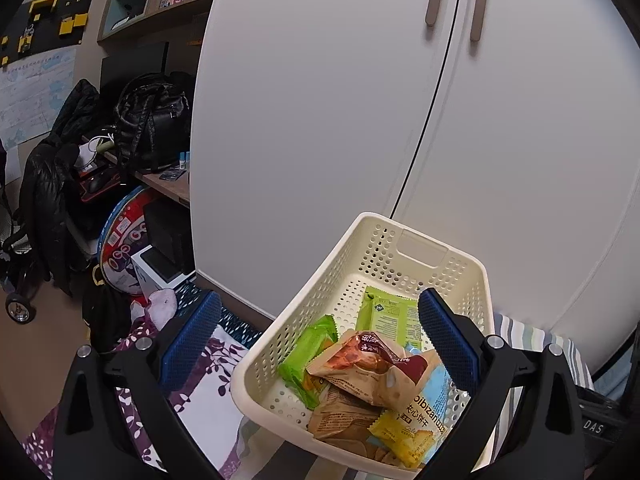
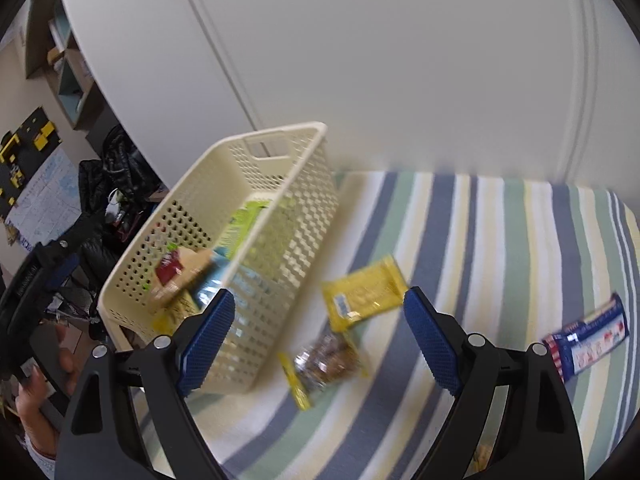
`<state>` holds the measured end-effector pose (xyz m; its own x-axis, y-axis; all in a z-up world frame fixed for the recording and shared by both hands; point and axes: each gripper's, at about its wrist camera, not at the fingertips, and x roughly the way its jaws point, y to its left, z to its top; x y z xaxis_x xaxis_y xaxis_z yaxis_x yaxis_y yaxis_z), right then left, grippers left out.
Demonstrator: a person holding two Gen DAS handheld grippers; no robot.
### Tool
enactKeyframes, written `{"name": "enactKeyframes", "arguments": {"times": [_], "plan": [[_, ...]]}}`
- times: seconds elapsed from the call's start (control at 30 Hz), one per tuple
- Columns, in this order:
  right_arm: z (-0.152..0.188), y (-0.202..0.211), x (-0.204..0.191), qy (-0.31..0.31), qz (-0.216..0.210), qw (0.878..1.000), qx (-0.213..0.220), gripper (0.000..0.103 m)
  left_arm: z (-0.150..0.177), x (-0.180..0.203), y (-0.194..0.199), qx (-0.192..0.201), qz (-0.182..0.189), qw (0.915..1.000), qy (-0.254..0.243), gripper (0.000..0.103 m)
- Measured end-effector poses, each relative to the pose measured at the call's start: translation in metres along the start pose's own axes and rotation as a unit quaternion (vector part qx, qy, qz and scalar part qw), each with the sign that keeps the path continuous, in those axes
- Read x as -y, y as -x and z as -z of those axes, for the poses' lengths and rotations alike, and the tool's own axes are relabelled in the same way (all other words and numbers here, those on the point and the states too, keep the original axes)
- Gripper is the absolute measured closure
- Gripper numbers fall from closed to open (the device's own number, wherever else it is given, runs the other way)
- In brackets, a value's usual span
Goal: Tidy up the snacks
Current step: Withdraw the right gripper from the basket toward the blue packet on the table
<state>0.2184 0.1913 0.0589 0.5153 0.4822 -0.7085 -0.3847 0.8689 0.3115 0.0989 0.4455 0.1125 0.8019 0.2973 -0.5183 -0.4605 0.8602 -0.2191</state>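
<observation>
Cream perforated plastic basket (image 2: 224, 240) holds several packets; our right tongs (image 2: 318, 334) gape over a yellow packet (image 2: 362, 294) on the striped bed (image 2: 500, 240), likely next; left tongs (image 1: 320, 344) gape too.

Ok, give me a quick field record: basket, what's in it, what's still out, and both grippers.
surface: striped cloth
basket: cream, perforated, on the cloth beside a white cupboard
in basket: green packs, brown pack, yellow pack, others partly hidden
still out: yellow packet, clear packet, blue-and-white packet, all on the cloth to the basket's right
left gripper: open, over the basket, holding nothing
right gripper: open, above the loose packets, holding nothing
</observation>
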Motion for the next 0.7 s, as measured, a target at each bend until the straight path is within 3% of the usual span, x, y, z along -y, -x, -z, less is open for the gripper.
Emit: {"name": "enactKeyframes", "arguments": {"times": [0.47, 0.7], "plan": [[0.034, 0.014, 0.045, -0.029, 0.030, 0.999, -0.011, 0.017, 0.009, 0.037, 0.010, 0.001, 0.043, 0.9981, -0.042, 0.003], [0.056, 0.047, 0.078, -0.053, 0.055, 0.997, 0.006, 0.017, 0.022, 0.078, 0.024, 0.008, 0.083, 0.9915, -0.100, 0.003]]}}
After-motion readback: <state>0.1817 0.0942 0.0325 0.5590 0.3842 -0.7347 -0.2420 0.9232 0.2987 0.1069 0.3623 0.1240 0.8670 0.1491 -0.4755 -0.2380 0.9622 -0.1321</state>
